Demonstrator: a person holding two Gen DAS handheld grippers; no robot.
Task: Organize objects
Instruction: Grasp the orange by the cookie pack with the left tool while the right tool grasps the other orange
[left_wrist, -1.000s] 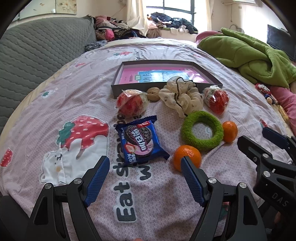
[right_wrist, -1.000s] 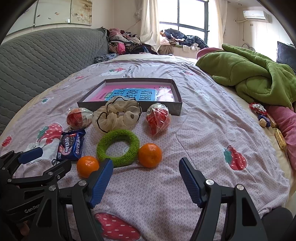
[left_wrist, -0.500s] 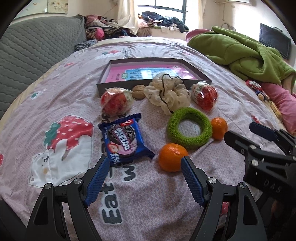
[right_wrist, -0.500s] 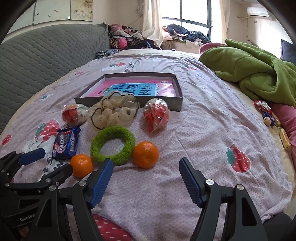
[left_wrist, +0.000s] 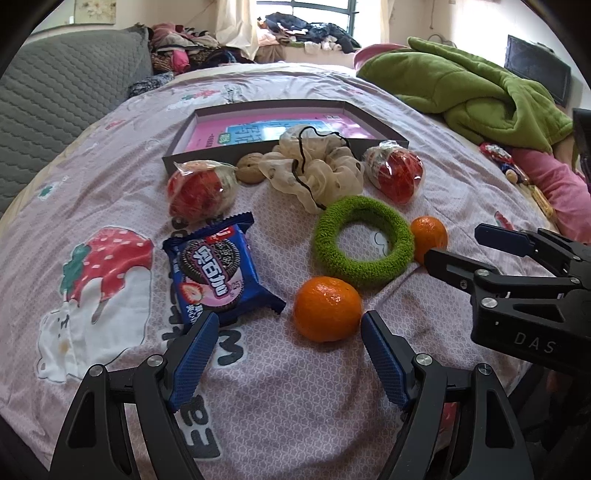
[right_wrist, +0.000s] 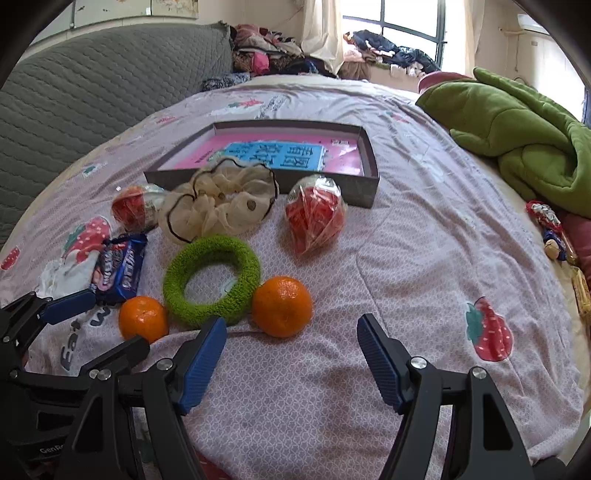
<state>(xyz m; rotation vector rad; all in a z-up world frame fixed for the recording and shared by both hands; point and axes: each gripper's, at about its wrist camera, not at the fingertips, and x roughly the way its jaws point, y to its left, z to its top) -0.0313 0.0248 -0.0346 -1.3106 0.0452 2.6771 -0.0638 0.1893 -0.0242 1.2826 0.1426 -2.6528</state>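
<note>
Both claws are gaping empty; the left claw (left_wrist: 288, 339) is probably lining up the near tangerine (left_wrist: 327, 308), needing centring before squeezing.

Ring (left_wrist: 362, 245) between two oranges (left_wrist: 328, 308), box (left_wrist: 284, 129) behind scrunchie (left_wrist: 314, 170)

A bed fills the room, spread with a pale lilac sheet (right_wrist: 424, 258) printed with strawberries. Far ahead of the tongs and to their left rises a grey quilted headboard (right_wrist: 92, 96). To the right lies a rumpled green blanket (right_wrist: 524, 136) over pink bedding (left_wrist: 557, 184). Straight ahead, beyond the bed, daylight comes through a dark-framed window (right_wrist: 399, 33) with a cream curtain (right_wrist: 321, 33) beside it; clothes are heaped along the sill (right_wrist: 384, 51). The walls are cream, and a dark screen (left_wrist: 537, 74) hangs at far right.
</note>
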